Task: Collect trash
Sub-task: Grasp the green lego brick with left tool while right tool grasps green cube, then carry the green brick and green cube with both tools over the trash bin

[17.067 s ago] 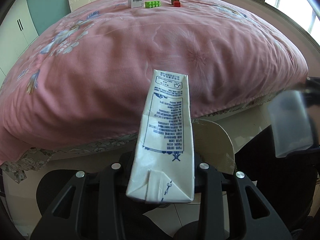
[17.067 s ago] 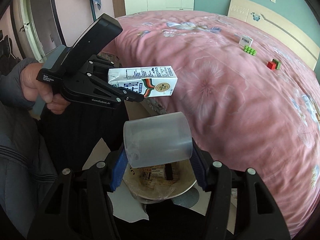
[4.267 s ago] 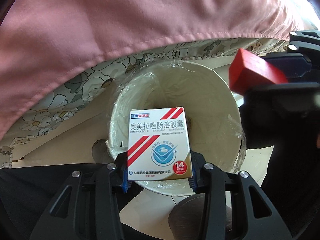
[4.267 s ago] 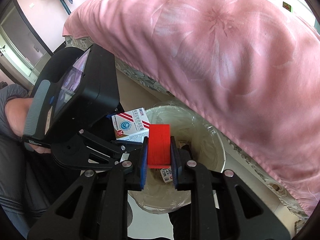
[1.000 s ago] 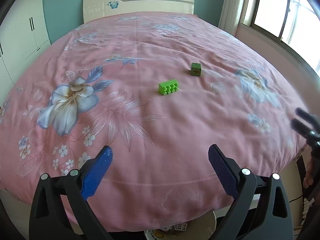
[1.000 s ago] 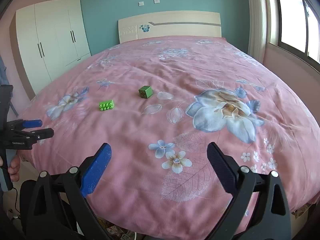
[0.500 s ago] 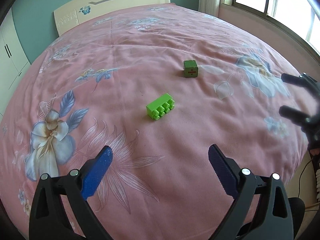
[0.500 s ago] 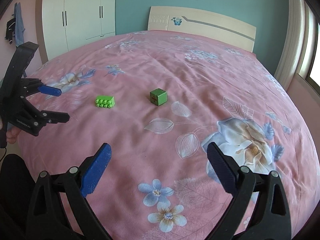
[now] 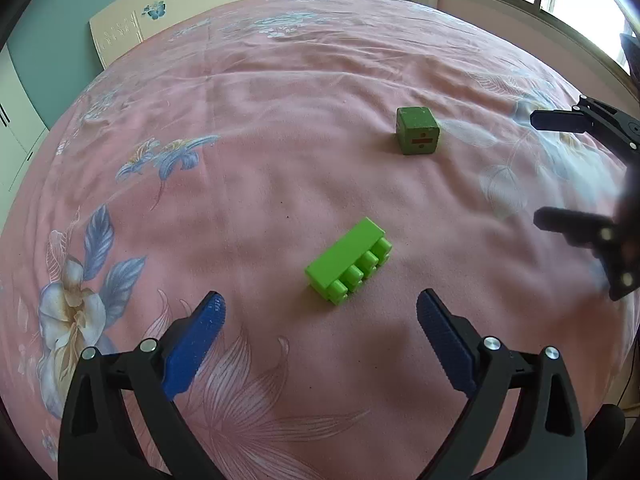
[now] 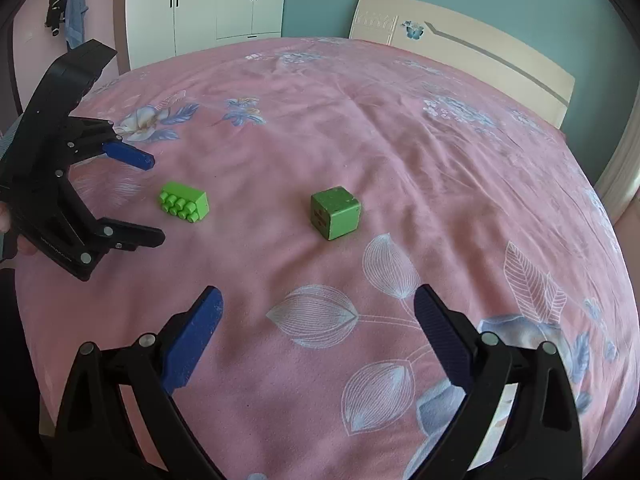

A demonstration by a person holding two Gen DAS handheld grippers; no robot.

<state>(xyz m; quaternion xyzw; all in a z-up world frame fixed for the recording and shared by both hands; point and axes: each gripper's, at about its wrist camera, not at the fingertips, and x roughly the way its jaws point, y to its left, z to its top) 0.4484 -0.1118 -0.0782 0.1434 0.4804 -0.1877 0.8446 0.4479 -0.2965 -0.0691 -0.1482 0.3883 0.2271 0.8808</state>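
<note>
- A pink flowered bedspread (image 9: 280,120) covers the bed; behind it a cream headboard (image 10: 460,40), teal wall and white wardrobe (image 10: 208,4).
- The left gripper (image 9: 320,312) is spread wide and empty, with the light green studded brick (image 9: 348,266) just ahead between its fingers.
- The right gripper (image 10: 318,308) is wide and empty, the green cube (image 10: 335,212) lying ahead, untouched.

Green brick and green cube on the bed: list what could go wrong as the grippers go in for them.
The studded green brick lies on its side on the soft pink quilt; closing pads could press it into the fabric or pinch cloth. The green cube sits skewed to the open right gripper, so a corner grip may slip. The open left gripper works close by; the two could collide.
</note>
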